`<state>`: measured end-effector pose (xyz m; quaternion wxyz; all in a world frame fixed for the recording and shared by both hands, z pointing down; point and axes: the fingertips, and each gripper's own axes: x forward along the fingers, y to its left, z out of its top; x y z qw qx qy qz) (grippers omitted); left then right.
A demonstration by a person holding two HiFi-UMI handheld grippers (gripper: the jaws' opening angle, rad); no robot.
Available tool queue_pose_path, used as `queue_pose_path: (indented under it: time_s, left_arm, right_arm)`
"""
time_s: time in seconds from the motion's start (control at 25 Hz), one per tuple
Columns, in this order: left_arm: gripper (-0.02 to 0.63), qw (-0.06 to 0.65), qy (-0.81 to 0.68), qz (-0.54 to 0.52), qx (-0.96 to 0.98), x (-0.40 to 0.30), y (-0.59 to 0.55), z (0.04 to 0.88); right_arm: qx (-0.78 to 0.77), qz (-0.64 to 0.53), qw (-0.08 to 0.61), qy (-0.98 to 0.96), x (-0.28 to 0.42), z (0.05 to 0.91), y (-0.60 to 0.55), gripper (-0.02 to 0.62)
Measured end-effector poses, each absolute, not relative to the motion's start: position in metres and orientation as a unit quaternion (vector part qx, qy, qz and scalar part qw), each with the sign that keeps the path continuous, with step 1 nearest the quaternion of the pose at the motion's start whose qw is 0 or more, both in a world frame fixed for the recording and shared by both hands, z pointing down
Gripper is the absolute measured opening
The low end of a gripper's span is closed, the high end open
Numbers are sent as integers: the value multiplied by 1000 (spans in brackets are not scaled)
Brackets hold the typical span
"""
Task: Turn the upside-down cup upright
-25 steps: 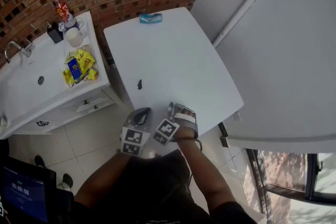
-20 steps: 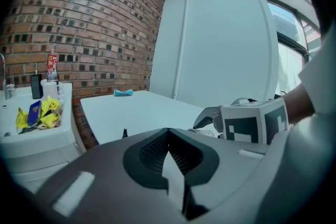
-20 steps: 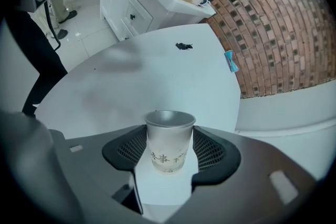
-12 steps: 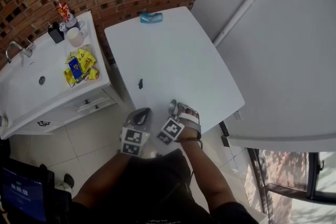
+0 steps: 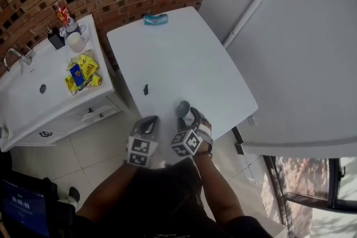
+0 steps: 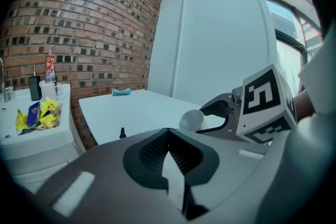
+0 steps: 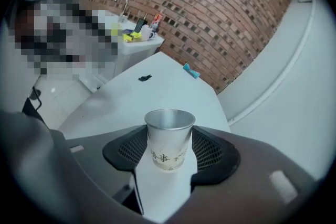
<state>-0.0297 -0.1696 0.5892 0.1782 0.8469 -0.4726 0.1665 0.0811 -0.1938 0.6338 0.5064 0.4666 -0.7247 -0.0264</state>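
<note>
- Right gripper (image 7: 169, 150): jaws have just been closing, with the metal cup (image 7: 169, 128) between them; they now pinch it by its sides.
- Cup: tilted, open mouth pointing away from the gripper's body, above the near part of the white table (image 5: 184, 53).
- Left gripper (image 6: 168, 136): jaws pressed together, holding nothing, just beside the right gripper.

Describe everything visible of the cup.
The cup is small, silvery, metal-looking and tapered, with dark characters printed near its base. It sits clamped between the right gripper's fingers, which have just been closing on it, tilted with its open mouth angled upward, apparently lifted off the white table.
</note>
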Motion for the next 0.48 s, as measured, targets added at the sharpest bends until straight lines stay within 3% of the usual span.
queue_pose_path:
  time_s: [0.36,0.48]
  left_arm:
    - [-3,172,-475,167,847,-30,-171,588]
    - [-3,171,-473,168,848,-29,-170,588]
  right_arm:
    - [534,112,294,-785,78,617,-196,275]
    - [534,127,258,-795,76,616,-196,273]
